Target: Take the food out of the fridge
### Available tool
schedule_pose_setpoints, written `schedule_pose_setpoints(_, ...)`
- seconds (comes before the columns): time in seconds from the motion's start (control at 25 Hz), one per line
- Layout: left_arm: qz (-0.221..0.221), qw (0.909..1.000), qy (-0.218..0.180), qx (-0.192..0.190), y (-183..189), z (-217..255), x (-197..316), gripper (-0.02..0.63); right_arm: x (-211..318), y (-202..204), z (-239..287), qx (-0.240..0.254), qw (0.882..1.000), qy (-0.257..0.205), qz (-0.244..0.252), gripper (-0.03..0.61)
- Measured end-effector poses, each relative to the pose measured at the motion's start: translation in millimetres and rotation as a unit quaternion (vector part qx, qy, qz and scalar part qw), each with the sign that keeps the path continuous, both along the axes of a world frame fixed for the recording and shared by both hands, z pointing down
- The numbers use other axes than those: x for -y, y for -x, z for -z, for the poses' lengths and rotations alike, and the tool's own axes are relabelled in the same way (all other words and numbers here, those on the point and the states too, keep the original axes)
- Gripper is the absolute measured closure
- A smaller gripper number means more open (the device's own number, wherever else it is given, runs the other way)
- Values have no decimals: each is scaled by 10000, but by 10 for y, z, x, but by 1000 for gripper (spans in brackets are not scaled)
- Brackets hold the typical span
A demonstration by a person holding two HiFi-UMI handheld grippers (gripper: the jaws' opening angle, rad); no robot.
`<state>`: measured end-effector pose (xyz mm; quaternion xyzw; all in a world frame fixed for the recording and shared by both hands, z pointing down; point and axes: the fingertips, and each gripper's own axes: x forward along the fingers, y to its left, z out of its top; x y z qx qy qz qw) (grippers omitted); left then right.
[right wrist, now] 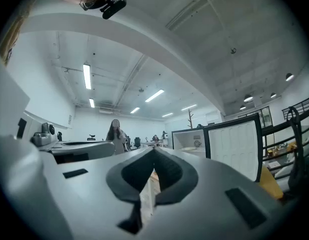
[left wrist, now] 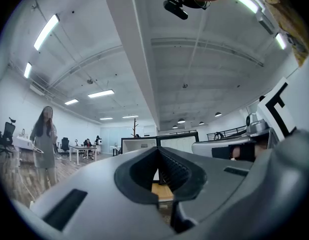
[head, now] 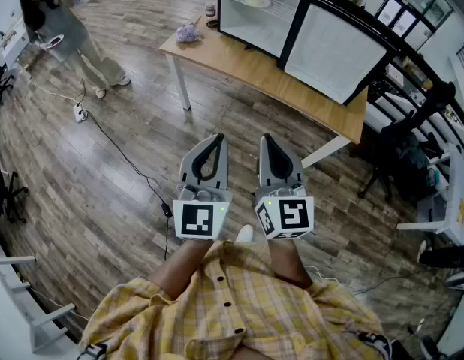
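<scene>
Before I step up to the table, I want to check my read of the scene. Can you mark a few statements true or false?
1. The fridge has its door swung open. True.
2. The right hand-held gripper is carrying a plate. False: its jaws are shut on nothing.
3. The fridge stands on the floor. False: it stands on the wooden table.
4. A plate sits on a shelf inside the fridge. True.
5. Nobody else is in the room. False: another person stands on the floor at the upper left of the head view.
</scene>
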<state>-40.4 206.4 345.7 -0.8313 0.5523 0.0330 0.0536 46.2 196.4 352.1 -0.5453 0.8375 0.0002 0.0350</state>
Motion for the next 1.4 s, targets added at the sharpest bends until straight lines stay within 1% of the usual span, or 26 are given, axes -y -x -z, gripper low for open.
schedule_pose_setpoints(0.4,67,10000,34,-55,-14,-34,-58,606,-67,-39,-72,-6,9999,73,76,571)
schedule_pose_setpoints(0.72,47,10000,64,26,-169,-53,-79,606,-59,-246,-101,227,9997,108,59,571)
schedule_pose_setpoints(0.88,167,9998,128,36,-232,-72,-74,606,-56,-356,-132,292,9994,139,133,571)
schedule_pose_setpoints(1.04,315,9995,69,68,-317,-55,-42,606,-52,-483,-137,335,9990,122,251,571)
schedule_pose_setpoints(1.16,420,9991,82,35,-436,-43,-82,606,-76,-605,-204,394,9984,200,353,571)
schedule_pose_setpoints(1.28,480,9987,161,100,-558,-126,-165,606,-97,-699,-284,465,9976,267,448,571)
schedule_pose_setpoints(1.4,551,9980,256,154,-592,-213,-179,606,-74,-724,-351,488,9969,318,533,571)
